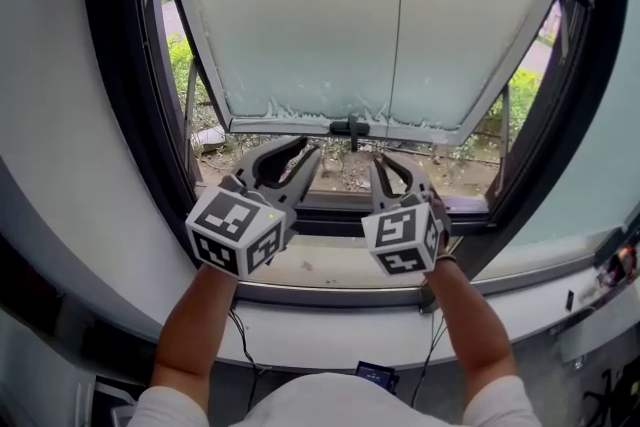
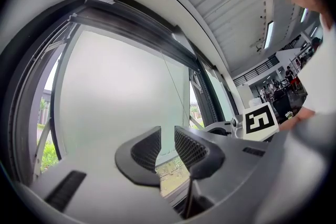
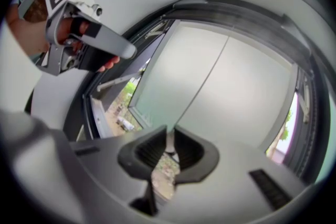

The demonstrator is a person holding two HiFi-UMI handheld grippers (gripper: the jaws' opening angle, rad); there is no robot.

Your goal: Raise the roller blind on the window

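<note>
A thin pull cord (image 1: 401,25) hangs down in front of the pale frosted window panel (image 1: 300,15). Its lower end runs into my right gripper (image 1: 395,163). In the right gripper view the cord (image 3: 210,73) comes down slantwise to the right gripper (image 3: 168,136), whose jaws are shut on its pale end piece. My left gripper (image 1: 290,160) is held beside it at the same height, just under the panel's lower edge. In the left gripper view the left gripper (image 2: 168,136) stands open, with only the window behind the gap. The blind's roll is out of sight.
A dark window handle (image 1: 350,126) sits on the panel's lower edge between the grippers. The black window frame (image 1: 120,95) surrounds the opening, with a sill (image 1: 320,265) below and greenery outside. Cables (image 1: 243,345) hang under the ledge. People stand far off in the room (image 2: 273,86).
</note>
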